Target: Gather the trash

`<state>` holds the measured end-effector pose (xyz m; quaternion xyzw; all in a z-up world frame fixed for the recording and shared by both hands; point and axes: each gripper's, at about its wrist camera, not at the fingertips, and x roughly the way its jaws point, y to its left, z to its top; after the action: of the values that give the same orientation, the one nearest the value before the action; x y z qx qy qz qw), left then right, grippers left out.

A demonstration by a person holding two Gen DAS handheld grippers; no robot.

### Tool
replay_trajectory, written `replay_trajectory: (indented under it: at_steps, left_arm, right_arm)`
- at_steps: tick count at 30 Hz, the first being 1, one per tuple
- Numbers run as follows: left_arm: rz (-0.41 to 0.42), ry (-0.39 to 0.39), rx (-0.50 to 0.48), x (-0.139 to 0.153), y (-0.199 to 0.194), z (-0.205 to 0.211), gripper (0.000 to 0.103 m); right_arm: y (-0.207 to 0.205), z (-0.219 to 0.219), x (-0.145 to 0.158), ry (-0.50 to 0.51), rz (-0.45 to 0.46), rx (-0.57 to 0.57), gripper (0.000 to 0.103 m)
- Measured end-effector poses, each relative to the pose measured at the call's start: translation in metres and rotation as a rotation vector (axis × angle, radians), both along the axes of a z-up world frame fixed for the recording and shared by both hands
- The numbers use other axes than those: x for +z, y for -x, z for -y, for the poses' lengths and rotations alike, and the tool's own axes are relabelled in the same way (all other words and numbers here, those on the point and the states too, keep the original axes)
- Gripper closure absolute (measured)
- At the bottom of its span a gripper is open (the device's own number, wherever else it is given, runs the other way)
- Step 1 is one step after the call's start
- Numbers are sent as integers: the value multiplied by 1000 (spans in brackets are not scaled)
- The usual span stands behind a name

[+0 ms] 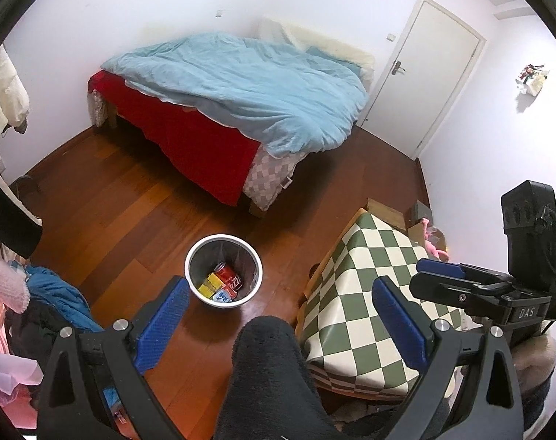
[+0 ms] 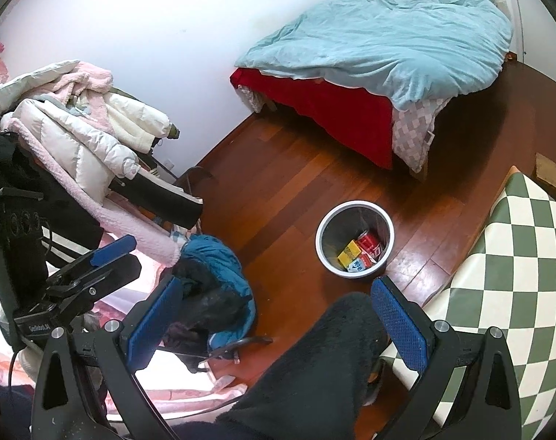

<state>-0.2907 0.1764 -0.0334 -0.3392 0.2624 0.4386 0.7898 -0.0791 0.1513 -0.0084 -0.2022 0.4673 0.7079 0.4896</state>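
On the wooden floor between bed (image 1: 237,110) and checkered table (image 1: 369,293), locate wastebasket (image 1: 223,270) already holding red can (image 1: 231,278) and cartons; with left gripper (image 1: 281,300) and right gripper (image 2: 278,308) both spread and empty, scan surroundings for remaining trash before closing.

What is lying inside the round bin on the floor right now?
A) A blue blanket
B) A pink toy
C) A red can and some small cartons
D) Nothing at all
C: inside the bin, a red can lies beside a yellow carton and a blue-and-white carton.
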Motion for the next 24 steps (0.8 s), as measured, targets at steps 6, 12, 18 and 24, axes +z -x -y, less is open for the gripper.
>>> replay_trajectory:
  at_steps: [6, 12, 18, 24]
  left_arm:
    - [6, -1, 1, 2, -1, 3, 2]
    - [10, -8, -6, 5, -2, 3, 2]
    - [12, -7, -8, 6, -3, 4, 2]
    - [15, -4, -12, 7, -3, 3, 2]
  right_arm:
    - [3, 4, 5, -4, -7, 17, 0]
    - [2, 5, 7, -8, -11, 23, 0]
    - [2, 6, 10, -2, -13, 25, 0]
    - [3, 6, 12, -6, -13, 27, 0]
